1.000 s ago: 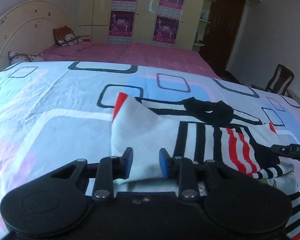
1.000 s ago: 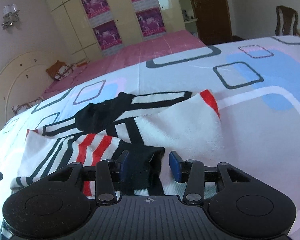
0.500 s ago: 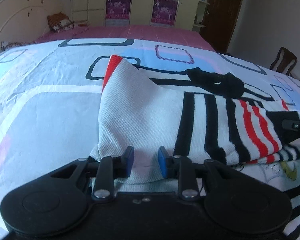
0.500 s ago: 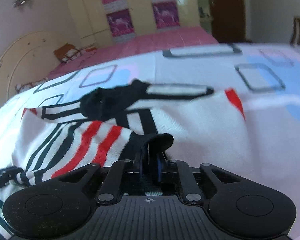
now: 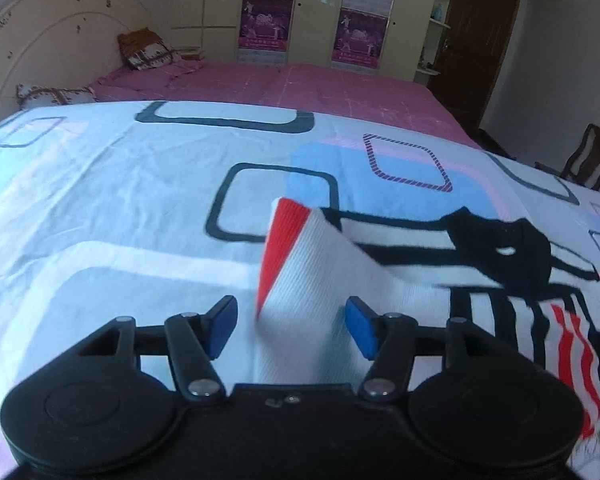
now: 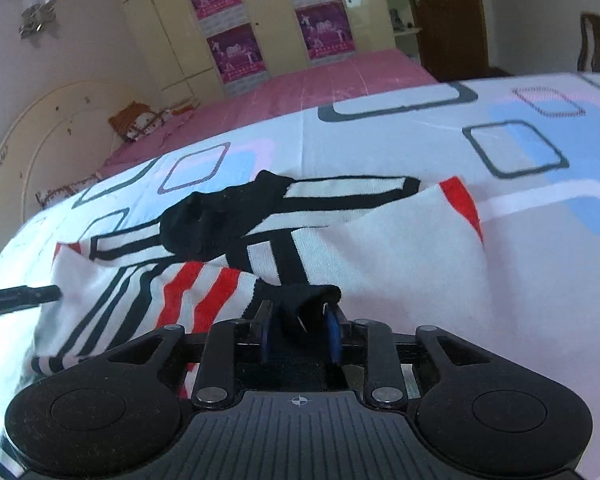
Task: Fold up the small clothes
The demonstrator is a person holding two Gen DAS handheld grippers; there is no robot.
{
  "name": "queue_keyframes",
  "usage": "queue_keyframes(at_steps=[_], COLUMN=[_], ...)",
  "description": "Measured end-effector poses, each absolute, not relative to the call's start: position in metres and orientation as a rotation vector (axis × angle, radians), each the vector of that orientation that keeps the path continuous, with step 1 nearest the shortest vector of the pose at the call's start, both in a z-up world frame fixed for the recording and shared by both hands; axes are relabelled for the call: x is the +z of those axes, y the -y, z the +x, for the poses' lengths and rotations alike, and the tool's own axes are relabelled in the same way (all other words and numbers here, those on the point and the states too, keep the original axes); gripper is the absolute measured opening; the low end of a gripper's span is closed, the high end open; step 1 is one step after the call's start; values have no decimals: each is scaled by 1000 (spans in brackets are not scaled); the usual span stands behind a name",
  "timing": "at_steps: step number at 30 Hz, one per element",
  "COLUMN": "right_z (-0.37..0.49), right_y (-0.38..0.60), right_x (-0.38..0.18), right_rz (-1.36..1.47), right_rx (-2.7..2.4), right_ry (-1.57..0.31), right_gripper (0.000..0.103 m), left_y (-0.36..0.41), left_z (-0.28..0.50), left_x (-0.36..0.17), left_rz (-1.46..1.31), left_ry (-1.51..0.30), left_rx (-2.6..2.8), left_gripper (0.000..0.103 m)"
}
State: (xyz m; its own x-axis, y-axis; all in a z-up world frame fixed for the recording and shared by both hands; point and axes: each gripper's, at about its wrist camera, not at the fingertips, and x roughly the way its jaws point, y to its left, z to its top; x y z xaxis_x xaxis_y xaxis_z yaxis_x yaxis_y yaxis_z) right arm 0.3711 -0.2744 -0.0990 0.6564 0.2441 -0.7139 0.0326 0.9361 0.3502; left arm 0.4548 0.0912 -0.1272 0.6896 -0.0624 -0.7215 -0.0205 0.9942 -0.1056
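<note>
Striped garment (image 5: pixel 316 280) lies between opening left claw (image 5: pixel 288 328); no legible writing.

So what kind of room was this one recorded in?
A bedroom, most likely: a bed with a curved cream headboard and pillows, a patterned sheet over it, and a wardrobe behind.

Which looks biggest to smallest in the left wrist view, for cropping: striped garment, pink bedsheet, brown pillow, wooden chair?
1. Striped garment, though it is nearest.
2. Pink bedsheet.
3. Brown pillow and wooden chair look alike.
</note>
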Motion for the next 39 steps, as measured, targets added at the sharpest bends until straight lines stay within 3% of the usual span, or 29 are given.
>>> queue_keyframes(at_steps=[3, 4, 5, 7, 13, 18, 31, 34, 39], right_z=[374, 375, 376, 375, 381, 375, 362, 360, 351], right_y=[269, 266, 263, 256, 255, 260, 231, 220, 223], right_x=[-102, -102, -101, -98, -122, -108, -80, -83, -101], right_rz=[334, 316, 296, 245, 131, 116, 123, 93, 58], right_rx=[117, 119, 125, 134, 106, 59, 175, 204, 187], right_ry=[-846, -840, -831, -796, -824, -771, -719, -742, -808], right_gripper=[26, 19, 18, 17, 16, 17, 19, 20, 20], left_y=[-97, -101, -104, -109, -107, -107, -68, -55, -45], left_z=[467, 469, 471, 474, 472, 469, 406, 391, 364], left_x=[-135, -137, -138, -141, -148, -137, -97, -101, -126], left_rz=[-162, -184, -194, -217, -196, -153, -103, -110, -89], left_ry=[-803, -796, -783, -768, -739, -748, -734, -763, -821], left_rx=[-20, -7, 15, 50, 83, 107, 6, -31, -28], left_gripper=[34, 27, 19, 17, 20, 33, 39, 47, 48])
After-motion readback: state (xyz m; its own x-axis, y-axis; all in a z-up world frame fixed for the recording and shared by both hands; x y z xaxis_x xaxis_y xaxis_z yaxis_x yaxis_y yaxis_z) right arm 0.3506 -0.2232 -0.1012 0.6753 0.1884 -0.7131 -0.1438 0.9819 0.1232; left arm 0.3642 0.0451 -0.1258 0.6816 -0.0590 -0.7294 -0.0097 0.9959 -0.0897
